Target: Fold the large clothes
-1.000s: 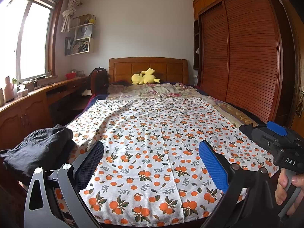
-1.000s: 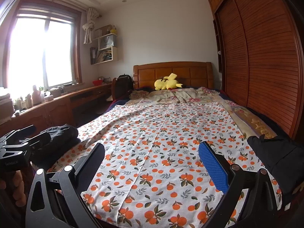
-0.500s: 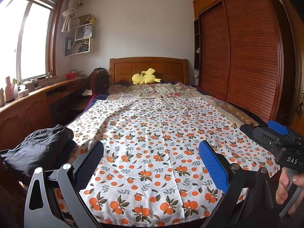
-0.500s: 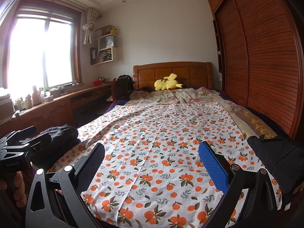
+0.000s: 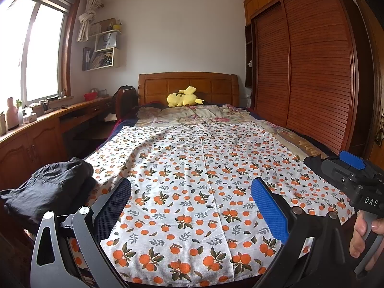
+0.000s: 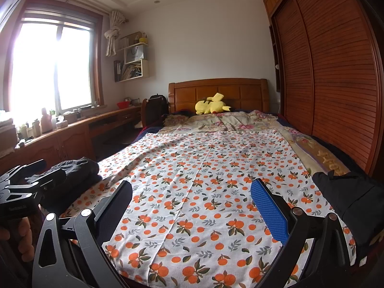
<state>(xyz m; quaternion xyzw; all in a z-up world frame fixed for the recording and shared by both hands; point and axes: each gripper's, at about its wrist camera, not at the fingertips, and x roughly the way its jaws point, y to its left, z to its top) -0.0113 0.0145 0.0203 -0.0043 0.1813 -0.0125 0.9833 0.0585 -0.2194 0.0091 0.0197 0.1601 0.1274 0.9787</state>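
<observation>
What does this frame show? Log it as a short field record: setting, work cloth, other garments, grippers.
setting: bedroom, wooden bed
work cloth: orange-print cloth spread flat on the bed
other garments: dark bundle at left edge; dark garment at right edge
left gripper: open, holding nothing
right gripper: open, holding nothing
folding: not started

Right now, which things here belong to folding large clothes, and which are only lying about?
For the job:
orange-print cloth, spread flat on the bed
black garment bundled at its left
black garment at its right
left gripper, right gripper, both open, holding nothing

Lying about:
yellow plush toy
floral quilt
backpack
</observation>
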